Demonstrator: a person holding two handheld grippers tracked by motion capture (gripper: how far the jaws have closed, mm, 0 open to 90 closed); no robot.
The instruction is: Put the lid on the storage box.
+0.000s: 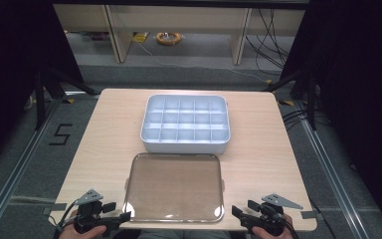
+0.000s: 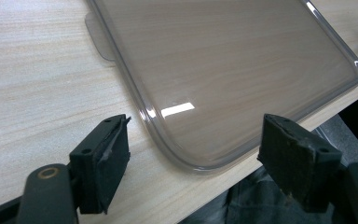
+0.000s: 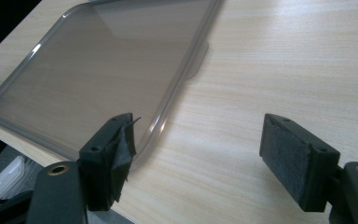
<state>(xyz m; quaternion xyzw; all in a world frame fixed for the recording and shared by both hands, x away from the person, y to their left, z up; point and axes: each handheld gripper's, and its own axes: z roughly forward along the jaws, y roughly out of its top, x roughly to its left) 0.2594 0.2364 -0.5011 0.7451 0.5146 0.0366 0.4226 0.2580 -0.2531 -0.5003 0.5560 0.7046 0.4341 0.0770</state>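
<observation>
Where the light wooden desk [image 1: 258, 164] carries its two things, a pale blue-grey plastic organiser tray with a grid of small compartments [image 1: 185, 124] sits toward the far middle, and a flat, smoky transparent plastic lid with rounded corners [image 1: 174, 187] lies just in front of it, near the person's edge. The two are close but apart, with a thin strip of bare wood between them. The lid has a small tab on each of its short sides.

The left gripper [image 1: 110, 213] rests at the lid's near left corner, held by a hand [image 1: 82, 230] at the bottom edge of the high view. In the left gripper view its jaws stand spread wide, with the lid's rounded corner [image 2: 191, 158] lying between them on the desk; neither pad touches it.

The right gripper [image 1: 244, 211] sits just beside the lid's near right corner, held by the other hand [image 1: 268, 231]. In the right gripper view its jaws are also spread wide over bare wood, the left pad [image 3: 116, 154] close to the lid's rim [image 3: 158, 126]; whether it touches is hard to tell.
</observation>
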